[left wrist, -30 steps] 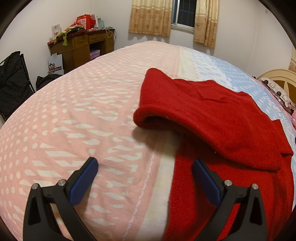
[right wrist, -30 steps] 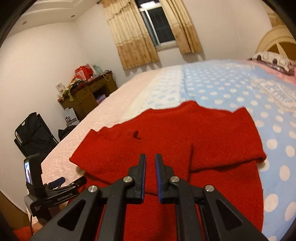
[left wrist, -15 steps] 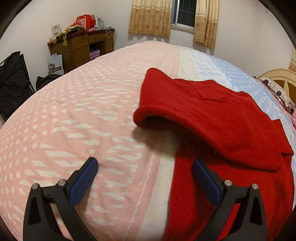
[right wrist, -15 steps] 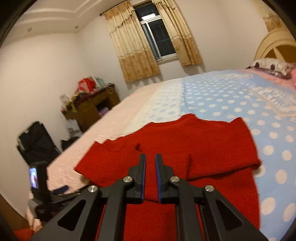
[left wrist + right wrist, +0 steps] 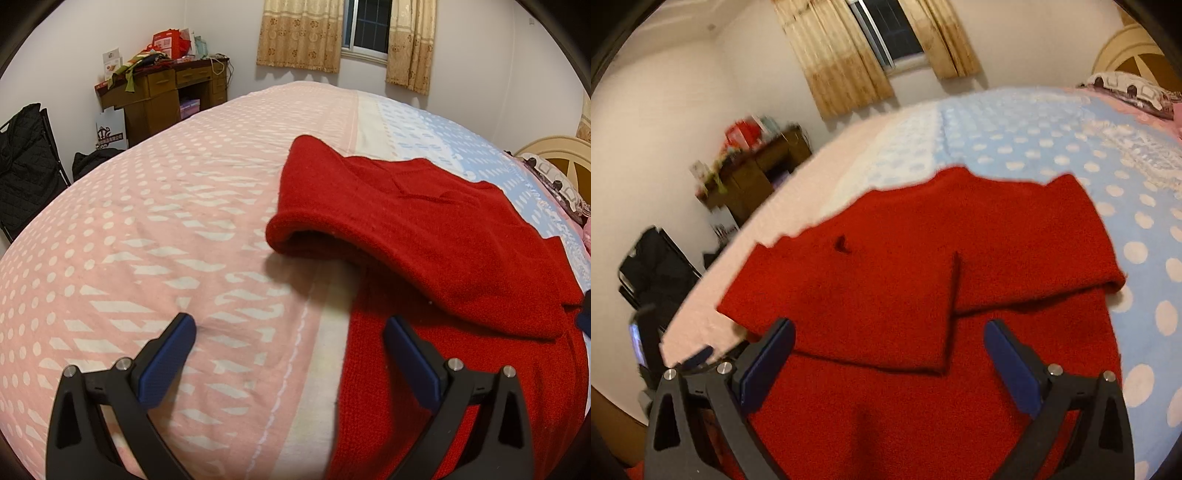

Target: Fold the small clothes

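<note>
— What do your claws look like?
— My left claw [image 5: 290, 356] has matte black triangular arms with cut-out windows, silver screw heads and ribbed dark-blue pads.
— And the other?
— My right claw [image 5: 888, 363] matches: black frame, silver screws, blue pads [image 5: 1010, 367].

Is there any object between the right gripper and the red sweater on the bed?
Nothing visible blocks it. The right gripper, whose jaws have just been opening, hangs directly over the red sweater with nothing between its pads. Both sleeves are already folded onto the body, and around the sweater only the bed cover shows.
</note>
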The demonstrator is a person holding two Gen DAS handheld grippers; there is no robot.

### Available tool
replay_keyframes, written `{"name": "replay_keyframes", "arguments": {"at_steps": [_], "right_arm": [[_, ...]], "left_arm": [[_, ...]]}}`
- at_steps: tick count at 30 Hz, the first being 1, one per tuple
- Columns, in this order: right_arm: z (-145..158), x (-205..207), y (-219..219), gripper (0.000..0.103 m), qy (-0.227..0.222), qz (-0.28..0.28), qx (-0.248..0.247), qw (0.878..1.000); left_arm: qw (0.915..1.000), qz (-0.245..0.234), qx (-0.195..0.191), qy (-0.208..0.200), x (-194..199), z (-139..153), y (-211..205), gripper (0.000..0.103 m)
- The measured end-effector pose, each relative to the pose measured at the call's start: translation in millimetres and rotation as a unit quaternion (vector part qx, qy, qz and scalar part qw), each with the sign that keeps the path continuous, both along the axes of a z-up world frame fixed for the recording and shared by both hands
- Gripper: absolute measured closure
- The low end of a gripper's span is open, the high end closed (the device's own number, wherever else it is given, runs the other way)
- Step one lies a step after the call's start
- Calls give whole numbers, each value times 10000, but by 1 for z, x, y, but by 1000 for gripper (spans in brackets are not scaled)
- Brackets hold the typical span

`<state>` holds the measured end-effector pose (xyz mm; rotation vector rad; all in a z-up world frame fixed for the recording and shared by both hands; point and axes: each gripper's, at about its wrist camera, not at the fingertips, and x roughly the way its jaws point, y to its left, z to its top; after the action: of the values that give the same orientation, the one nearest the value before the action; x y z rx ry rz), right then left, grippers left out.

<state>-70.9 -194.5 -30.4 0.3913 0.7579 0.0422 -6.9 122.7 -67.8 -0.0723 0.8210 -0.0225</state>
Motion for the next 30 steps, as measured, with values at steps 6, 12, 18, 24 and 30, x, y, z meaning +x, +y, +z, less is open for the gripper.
{"name": "replay_keyframes", "arguments": {"at_steps": [6, 12, 18, 24, 30], "right_arm": [[-24, 30, 9, 54, 641, 83, -424, 9970], [-9, 27, 24, 92, 623, 367, -852, 9937], [76, 26, 38, 93, -203, 744, -735, 9943], [196, 40, 63, 93, -1317, 1162, -930, 9801], [231, 41, 78, 93, -1652, 1286, -1055, 9721]], "left_arm": [[10000, 4, 13, 3, 0, 0, 0, 0], [10000, 6, 20, -1, 0, 0, 2, 0], [10000, 2, -58, -43, -1, 0, 4, 0], [9968, 69, -726, -337, -12, 20, 17, 0], [9935, 19, -1015, -510, -10, 41, -7, 0]]}}
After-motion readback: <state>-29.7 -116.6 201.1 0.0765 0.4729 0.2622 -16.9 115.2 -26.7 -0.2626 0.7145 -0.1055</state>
